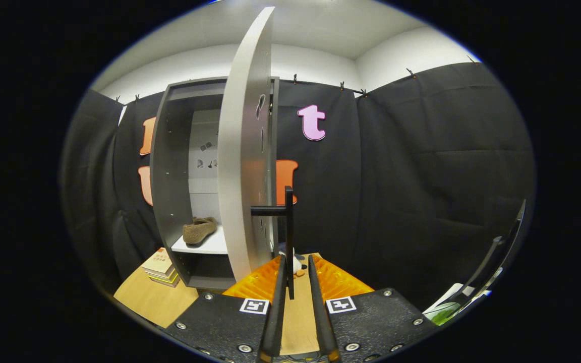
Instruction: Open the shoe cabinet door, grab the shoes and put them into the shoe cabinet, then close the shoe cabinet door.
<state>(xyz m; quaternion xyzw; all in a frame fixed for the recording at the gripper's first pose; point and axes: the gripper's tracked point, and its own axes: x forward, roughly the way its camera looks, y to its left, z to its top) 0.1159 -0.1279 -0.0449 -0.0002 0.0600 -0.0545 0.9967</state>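
Observation:
The grey shoe cabinet (169,166) stands on the wooden table with its light grey door (242,166) swung open, almost edge-on to me. A brown shoe (198,230) lies on the white shelf (212,246) inside. The door's black handle (289,227) juts toward me, and the lower end of its upright bar hangs between my fingers, close to the left finger (279,282). My gripper (296,259) is open: a gap remains between the bar and the right finger.
A stack of books (160,267) lies on the table (149,300) left of the cabinet's foot. A small white and orange toy (298,264) sits just beyond my fingertips. A dark curved frame (492,262) and something green and white (444,310) are at the far right.

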